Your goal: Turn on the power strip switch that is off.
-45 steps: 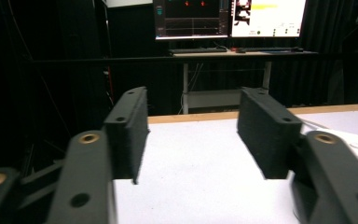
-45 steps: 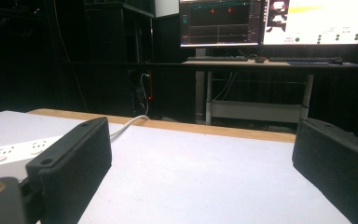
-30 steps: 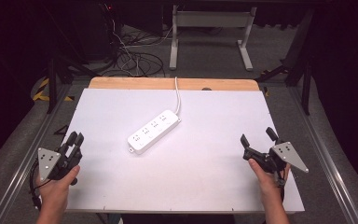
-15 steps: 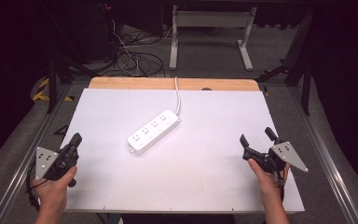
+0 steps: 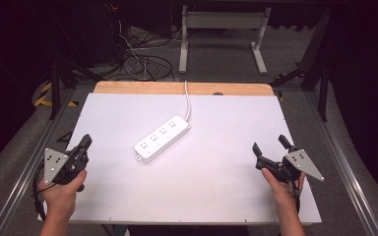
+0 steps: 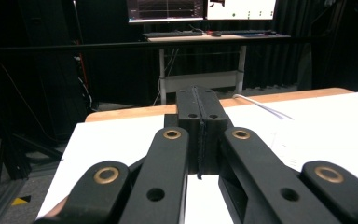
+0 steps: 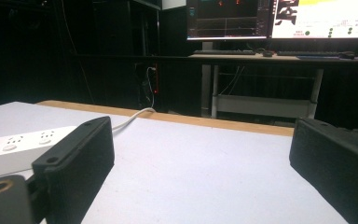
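A white power strip point(image 5: 161, 138) lies slantwise in the middle of the white tabletop point(image 5: 202, 191). Its white cable point(image 5: 187, 101) runs off over the wooden back edge. My left gripper point(image 5: 84, 142) rests at the table's left edge, well to the left of the strip. Its jaws are shut with nothing between them, and in the left gripper view point(image 6: 199, 95) the two pads meet. My right gripper point(image 5: 268, 143) sits near the right edge, open and empty. In the right gripper view point(image 7: 200, 154) the strip point(image 7: 9, 144) shows past the left jaw.
Metal rails point(image 5: 344, 182) run along both sides of the table. A wooden strip point(image 5: 142, 88) borders its far edge. Beyond it stand a desk frame point(image 5: 221, 22) and loose cables point(image 5: 138, 64) on the floor. A desk with lit monitors point(image 7: 279, 18) is behind.
The left gripper's jaws, slightly apart a second ago, have come together with nothing between them. The right gripper and the power strip have stayed put.
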`<action>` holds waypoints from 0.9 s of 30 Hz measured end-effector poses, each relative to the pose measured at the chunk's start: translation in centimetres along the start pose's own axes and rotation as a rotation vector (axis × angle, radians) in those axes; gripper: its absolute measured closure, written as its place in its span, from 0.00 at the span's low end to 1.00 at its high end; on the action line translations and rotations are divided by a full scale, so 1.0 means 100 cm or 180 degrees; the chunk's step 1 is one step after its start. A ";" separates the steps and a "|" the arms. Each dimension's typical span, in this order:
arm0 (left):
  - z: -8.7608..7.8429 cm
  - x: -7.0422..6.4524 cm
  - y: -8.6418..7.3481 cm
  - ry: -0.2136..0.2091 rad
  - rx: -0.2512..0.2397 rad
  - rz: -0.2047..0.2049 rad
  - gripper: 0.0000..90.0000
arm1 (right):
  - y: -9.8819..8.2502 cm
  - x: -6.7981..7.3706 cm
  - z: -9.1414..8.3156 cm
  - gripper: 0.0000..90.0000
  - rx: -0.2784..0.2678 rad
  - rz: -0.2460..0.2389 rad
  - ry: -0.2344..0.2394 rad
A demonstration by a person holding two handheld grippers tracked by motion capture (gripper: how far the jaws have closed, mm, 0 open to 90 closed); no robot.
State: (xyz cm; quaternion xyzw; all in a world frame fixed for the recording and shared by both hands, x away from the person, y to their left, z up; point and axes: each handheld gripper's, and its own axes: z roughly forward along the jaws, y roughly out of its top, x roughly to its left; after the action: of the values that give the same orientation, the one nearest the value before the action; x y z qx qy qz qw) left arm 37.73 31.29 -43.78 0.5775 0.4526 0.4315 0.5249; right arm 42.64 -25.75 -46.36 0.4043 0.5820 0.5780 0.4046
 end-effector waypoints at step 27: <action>0.033 -0.023 0.069 -0.0267 0.0213 0.0328 1.00 | 0.001 -0.005 -0.001 0.08 -0.0011 0.0018 -0.0009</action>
State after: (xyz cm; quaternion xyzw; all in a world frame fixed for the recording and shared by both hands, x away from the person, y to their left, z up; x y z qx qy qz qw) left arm 40.89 28.09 -37.17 0.6348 0.4141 0.4179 0.5009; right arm 42.75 -26.19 -46.29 0.4060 0.5794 0.5796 0.4044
